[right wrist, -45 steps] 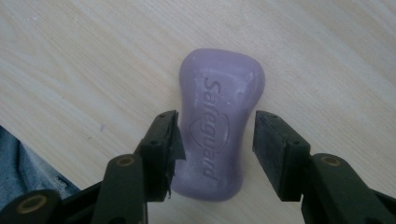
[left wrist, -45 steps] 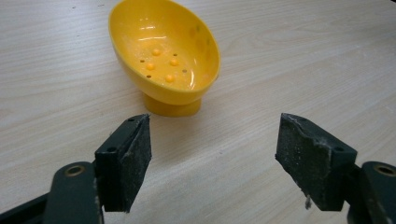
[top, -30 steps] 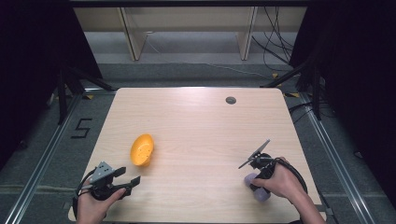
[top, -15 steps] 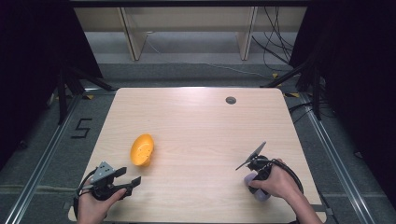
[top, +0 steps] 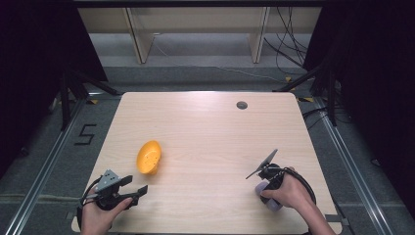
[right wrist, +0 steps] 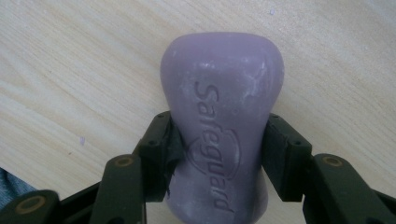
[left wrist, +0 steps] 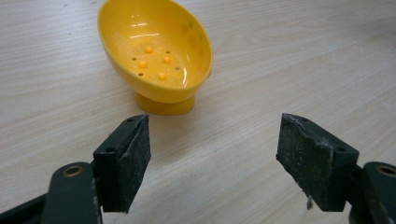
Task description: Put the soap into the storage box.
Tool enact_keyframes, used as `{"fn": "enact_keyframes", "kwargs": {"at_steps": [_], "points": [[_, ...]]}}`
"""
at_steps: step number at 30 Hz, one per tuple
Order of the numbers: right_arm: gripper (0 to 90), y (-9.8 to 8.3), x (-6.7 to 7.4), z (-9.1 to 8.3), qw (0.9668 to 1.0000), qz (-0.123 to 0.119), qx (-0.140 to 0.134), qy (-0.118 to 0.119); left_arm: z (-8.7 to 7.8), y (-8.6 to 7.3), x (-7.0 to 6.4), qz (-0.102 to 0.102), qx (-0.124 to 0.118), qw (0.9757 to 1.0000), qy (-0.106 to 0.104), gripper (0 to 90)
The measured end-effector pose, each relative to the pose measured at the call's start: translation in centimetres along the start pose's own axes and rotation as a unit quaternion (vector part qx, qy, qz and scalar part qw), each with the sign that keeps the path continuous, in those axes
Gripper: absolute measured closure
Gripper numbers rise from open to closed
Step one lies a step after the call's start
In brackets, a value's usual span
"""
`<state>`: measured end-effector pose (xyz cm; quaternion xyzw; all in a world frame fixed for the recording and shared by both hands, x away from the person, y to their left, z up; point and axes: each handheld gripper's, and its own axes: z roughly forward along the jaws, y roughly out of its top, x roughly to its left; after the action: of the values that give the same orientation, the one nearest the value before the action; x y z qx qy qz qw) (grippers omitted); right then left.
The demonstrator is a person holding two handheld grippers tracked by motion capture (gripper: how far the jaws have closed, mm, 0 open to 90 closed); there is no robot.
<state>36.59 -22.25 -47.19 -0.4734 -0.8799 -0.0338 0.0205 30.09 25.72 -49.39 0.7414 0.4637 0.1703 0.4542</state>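
A purple soap bar (right wrist: 222, 107), stamped "Safeguard", lies on the wooden table (top: 205, 142) near its front right. My right gripper (right wrist: 219, 144) points down over the soap bar (top: 265, 196). Its jaws have just been closing, and both pads now press on the bar's narrow waist. A hand covers most of the right gripper (top: 268, 188) in the high view. At the front left my left gripper (top: 132, 185) rests open with nothing between its fingers. Just beyond the left gripper (left wrist: 215, 144) stands a yellow oval soap dish (left wrist: 156, 51) with small holes and bumps inside, tilted toward it. The dish (top: 149, 157) is apart from the jaws.
A small dark round hole (top: 242, 105) sits in the table near its far right edge. Black cables trail from both grippers over the table's front edge. Pale shelving (top: 195, 29) stands on the floor behind the table, and dark curtains hang on both sides.
The right hand and its gripper have shifted slightly over the purple soap bar. The left gripper and the yellow dish have stayed where they were.
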Motion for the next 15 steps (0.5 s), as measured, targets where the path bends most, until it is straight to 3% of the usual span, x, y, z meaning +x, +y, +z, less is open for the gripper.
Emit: {"fn": "enact_keyframes", "kwargs": {"at_steps": [4,7,10,14,15], "points": [[50.0,0.1,-0.1,-0.1,0.9999,-0.002,0.007,0.008,0.0,0.0,0.0,0.002,0.001,1.0,0.0,25.3],[50.0,0.1,0.1,-0.1,1.0,0.005,0.008,0.001,0.0,0.0,0.0,0.002,0.002,1.0,0.0,25.3],[50.0,0.0,0.4,-0.1,1.0,-0.002,0.003,-0.008,0.1,0.0,-0.1,-0.004,0.003,1.0,-0.005,25.3],[50.1,-0.3,0.7,0.0,0.9992,-0.033,-0.008,-0.02,0.0,0.0,-0.1,-0.004,0.0,1.0,-0.003,25.5],[50.1,-0.5,1.2,-0.2,0.9993,-0.027,-0.009,-0.024,0.0,0.0,-0.1,-0.003,0.002,1.0,-0.002,25.6]]}}
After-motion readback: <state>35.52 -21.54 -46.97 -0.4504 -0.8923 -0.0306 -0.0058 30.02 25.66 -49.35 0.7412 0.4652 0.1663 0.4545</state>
